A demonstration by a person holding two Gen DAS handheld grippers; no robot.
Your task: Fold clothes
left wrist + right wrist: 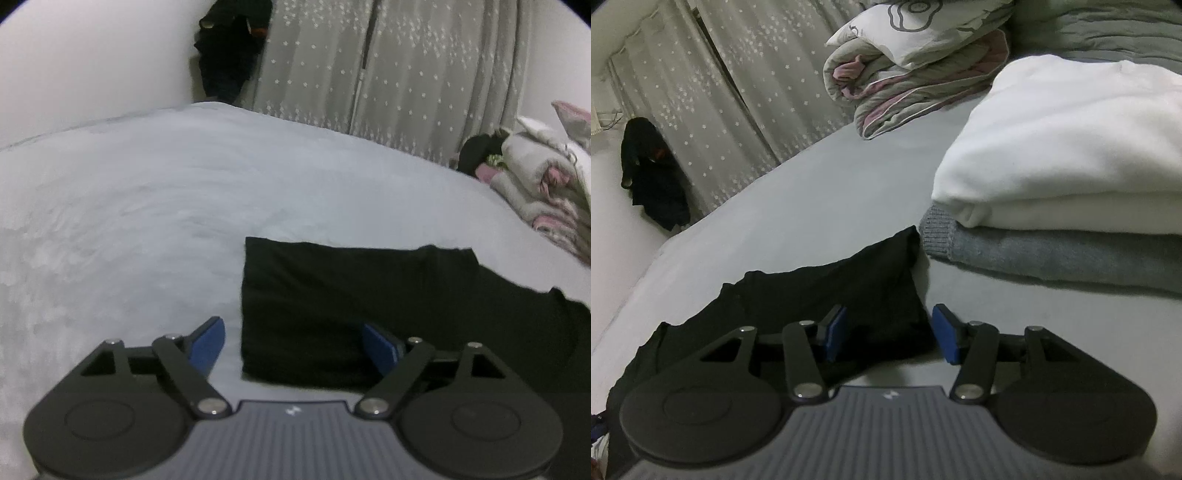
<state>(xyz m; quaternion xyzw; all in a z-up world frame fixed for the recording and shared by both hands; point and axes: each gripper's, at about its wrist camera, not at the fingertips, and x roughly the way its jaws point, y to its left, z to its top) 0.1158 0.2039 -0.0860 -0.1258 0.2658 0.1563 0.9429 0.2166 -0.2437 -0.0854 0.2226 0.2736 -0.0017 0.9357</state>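
A black garment [369, 299] lies flat on the pale bed sheet [129, 221], partly folded with a straight left edge. My left gripper [293, 343] is open over the garment's near left corner, holding nothing. In the right wrist view the same black garment [831, 291] lies below my right gripper [890, 334], which is open over its right corner. The right gripper holds nothing. Blue pads [835, 332] line the fingers.
A stack of folded clothes, white [1071, 147] on grey [1052, 254], sits just right of the garment. A rolled quilt [916, 70] lies at the bed's far end. Star-patterned curtains [388, 62] and dark hanging clothes [229, 51] stand beyond the bed.
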